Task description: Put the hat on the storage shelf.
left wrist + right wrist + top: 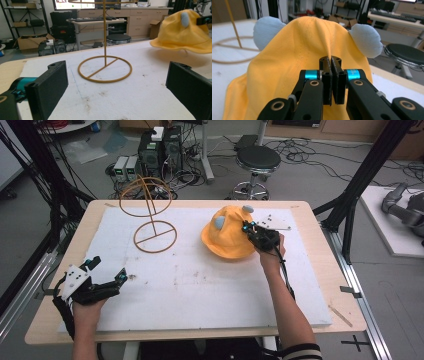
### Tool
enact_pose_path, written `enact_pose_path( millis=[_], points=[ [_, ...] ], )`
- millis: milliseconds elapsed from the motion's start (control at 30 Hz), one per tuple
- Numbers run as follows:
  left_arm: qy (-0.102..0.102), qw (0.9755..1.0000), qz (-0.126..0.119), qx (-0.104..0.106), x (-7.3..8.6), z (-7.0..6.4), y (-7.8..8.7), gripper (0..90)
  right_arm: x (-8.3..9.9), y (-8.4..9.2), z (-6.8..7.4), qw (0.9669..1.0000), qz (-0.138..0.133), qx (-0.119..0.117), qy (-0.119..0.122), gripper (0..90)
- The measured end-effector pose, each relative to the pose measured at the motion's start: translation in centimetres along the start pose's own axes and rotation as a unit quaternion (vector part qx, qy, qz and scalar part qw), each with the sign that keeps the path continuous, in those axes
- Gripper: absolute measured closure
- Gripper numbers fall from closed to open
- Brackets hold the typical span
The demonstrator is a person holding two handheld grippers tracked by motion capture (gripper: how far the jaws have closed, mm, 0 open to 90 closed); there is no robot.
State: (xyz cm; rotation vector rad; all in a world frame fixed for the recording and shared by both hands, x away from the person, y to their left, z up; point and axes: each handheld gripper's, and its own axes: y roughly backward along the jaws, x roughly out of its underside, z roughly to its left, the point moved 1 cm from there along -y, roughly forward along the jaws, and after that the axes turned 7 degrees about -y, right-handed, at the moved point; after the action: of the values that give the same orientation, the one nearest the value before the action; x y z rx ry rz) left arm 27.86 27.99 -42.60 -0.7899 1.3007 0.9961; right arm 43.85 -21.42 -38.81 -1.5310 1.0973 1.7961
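1. At the table's near-left corner we see the left gripper (107,270) low over the white foam mat (200,290), its jaws spread wide with nothing between them.
2. Left of centre stands the wire hat stand (152,215), its hoop bare.
3. Further right, the right gripper (248,228) is clenched on a fold of the yellow hat (225,237), whose 2 grey ears (364,40) we see; its brim looks raised off the mat.

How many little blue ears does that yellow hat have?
2. One ear sits on one side of the hat's crown, the other ear on the opposite side, with the right tool pinching the fabric between them.
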Motion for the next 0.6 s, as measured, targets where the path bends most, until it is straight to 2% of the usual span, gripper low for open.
enact_pose_path(
  millis=[133, 167, 333, 367, 400, 500, 600],
  points=[
    [0.002, 1.0, -0.001, -0.001, 0.0, 0.0, 0.0, 4.6, -1.2, 1.1, 0.1, 0.9993, -0.031, -0.011, -0.018, 88.9],
    [0.002, 1.0, -0.001, -0.001, 0.0, 0.0, 0.0, 4.6, -1.2, 1.1, 0.1, 0.9993, -0.031, -0.011, -0.018, 88.9],
    [0.003, 1.0, -0.001, 0.0, 0.0, 0.1, 0.0, 4.6, -3.9, 2.4, 0.8, 0.9964, -0.075, -0.032, -0.022, 88.9],
    [0.003, 1.0, 0.0, -0.002, 0.0, 0.1, 0.0, 4.6, -3.9, 2.4, 0.8, 0.9964, -0.075, -0.032, -0.022, 88.9],
    [0.005, 1.0, -0.002, -0.001, 0.0, 0.1, 0.1, 4.5, -5.0, 2.7, 1.2, 0.9944, -0.093, -0.044, -0.022, 88.9],
    [0.006, 1.0, -0.002, -0.002, 0.0, 0.2, 0.1, 4.6, -6.6, 3.2, 1.8, 0.9916, -0.116, -0.056, -0.017, 88.9],
    [0.007, 1.0, -0.003, -0.001, 0.0, 0.2, 0.2, 4.6, -7.6, 3.4, 2.3, 0.9901, -0.125, -0.062, -0.016, 88.9]
  ],
)
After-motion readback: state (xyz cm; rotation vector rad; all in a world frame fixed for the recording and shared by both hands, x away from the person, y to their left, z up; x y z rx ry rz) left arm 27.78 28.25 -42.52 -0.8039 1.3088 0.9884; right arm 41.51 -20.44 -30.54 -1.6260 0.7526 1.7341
